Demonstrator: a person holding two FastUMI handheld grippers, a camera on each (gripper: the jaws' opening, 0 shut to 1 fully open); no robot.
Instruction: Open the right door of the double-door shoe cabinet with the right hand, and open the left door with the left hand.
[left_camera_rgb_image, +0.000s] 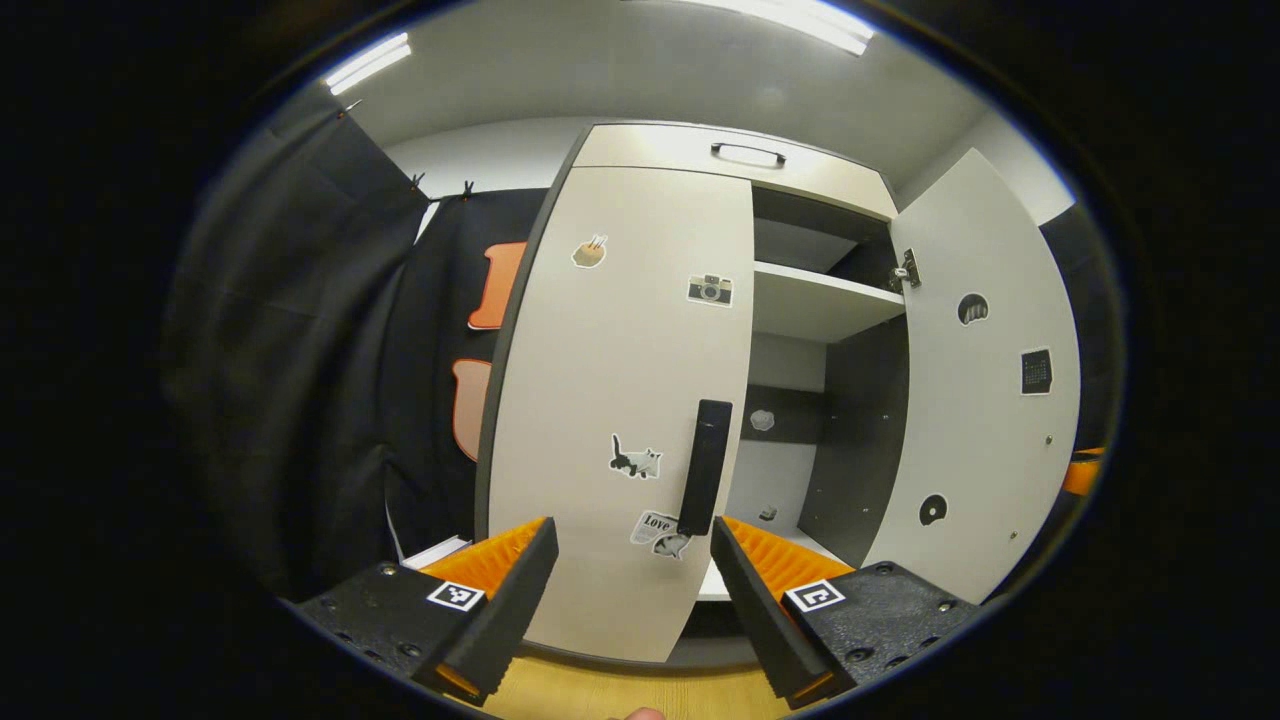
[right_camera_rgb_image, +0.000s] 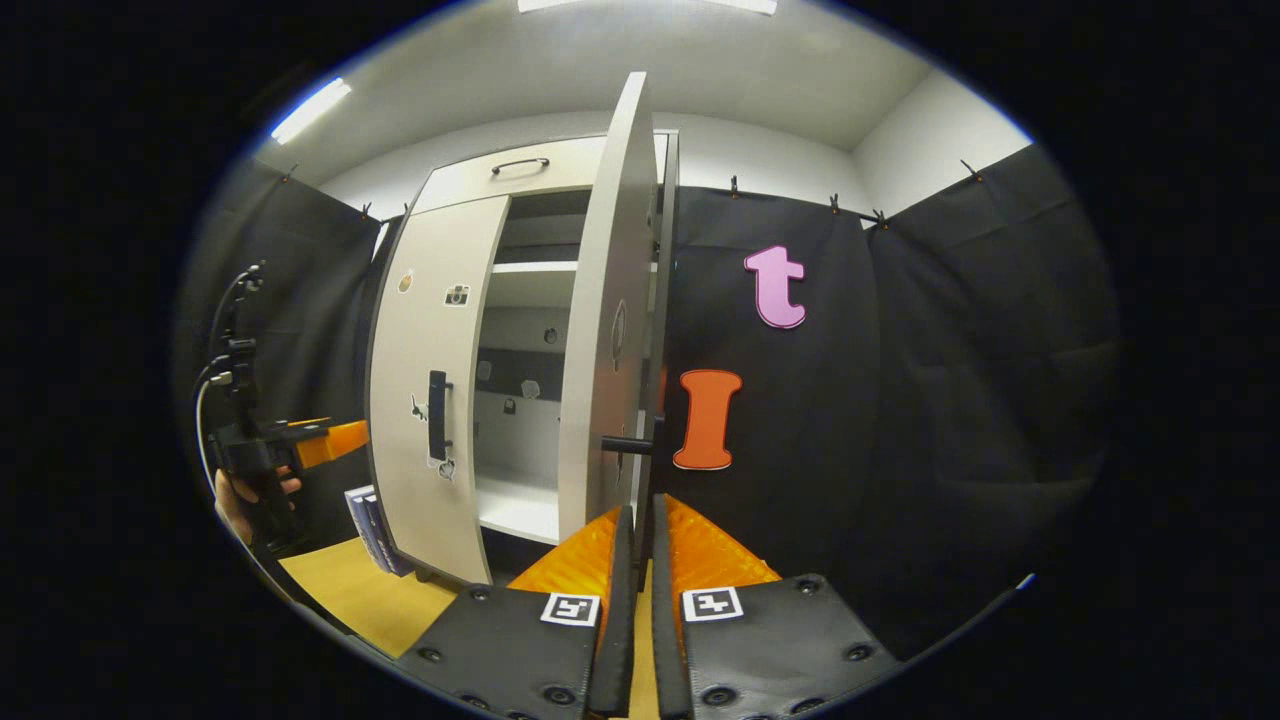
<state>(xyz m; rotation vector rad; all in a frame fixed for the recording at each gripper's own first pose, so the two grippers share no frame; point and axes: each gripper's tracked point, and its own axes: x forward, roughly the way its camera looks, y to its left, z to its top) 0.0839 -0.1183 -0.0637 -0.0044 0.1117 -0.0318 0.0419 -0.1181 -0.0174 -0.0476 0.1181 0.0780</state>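
Matt smooth laminate cabinet doors, matt plastic handle, wood-grain floor, soft black cloth wall.

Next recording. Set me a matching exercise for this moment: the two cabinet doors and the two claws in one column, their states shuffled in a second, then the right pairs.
Column 1
1. left door
2. right door
3. left claw
4. right claw

Column 2
A. swung wide open, shelves exposed beside it
B. fingers spread apart, facing a dark vertical handle
C. closed against the cabinet front
D. fingers close together, with the edge of an open door just ahead

Pairs: 1-C, 2-A, 3-B, 4-D
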